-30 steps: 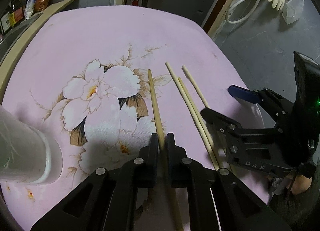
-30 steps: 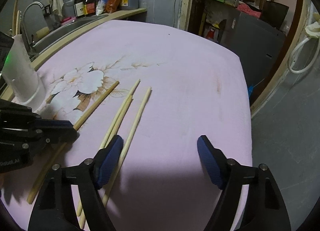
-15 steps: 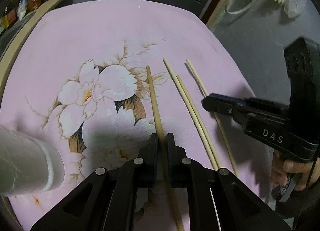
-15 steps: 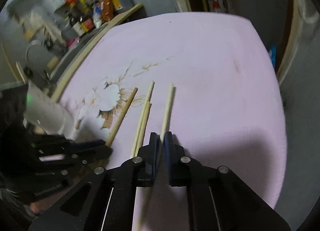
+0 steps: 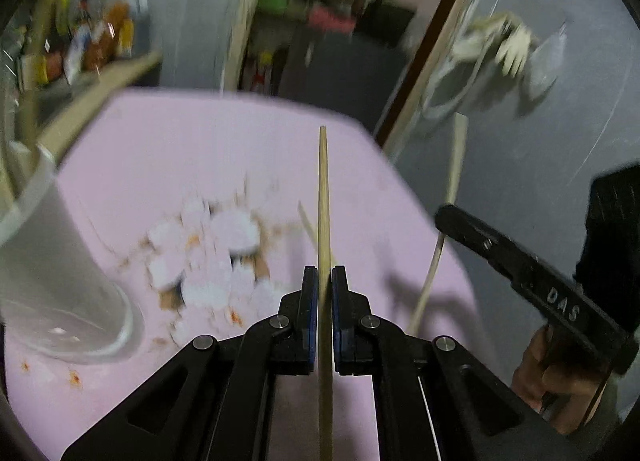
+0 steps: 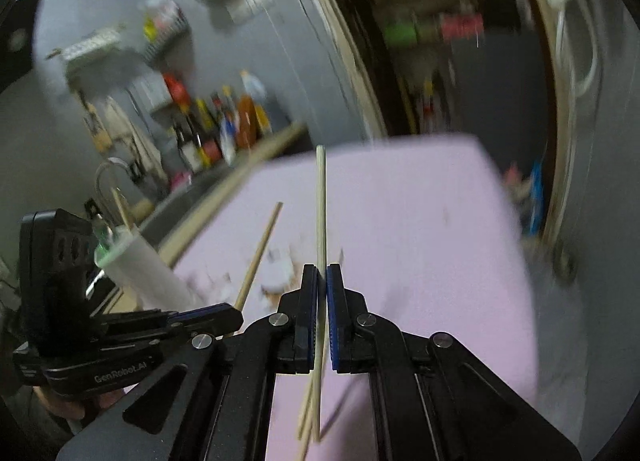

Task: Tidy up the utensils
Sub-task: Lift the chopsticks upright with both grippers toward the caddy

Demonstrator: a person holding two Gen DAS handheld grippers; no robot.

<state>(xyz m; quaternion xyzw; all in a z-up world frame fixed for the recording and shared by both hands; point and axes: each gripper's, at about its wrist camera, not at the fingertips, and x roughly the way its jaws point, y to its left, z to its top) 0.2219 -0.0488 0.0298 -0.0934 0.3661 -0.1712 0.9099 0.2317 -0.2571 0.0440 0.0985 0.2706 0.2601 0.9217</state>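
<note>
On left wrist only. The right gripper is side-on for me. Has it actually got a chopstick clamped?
Observer: Yes. The right wrist view shows the right gripper with its jaws shut on a pale chopstick, tip forward over the pink table.
Operator: Anything in the white cup? Its mouth is cut off here.
Observer: One thin stick stands in the white cup, leaning. It is too blurred to name for sure.
Operator: Leftovers on the table?
Observer: Loose chopsticks, likely two, lie together beneath the right jaws.
</note>
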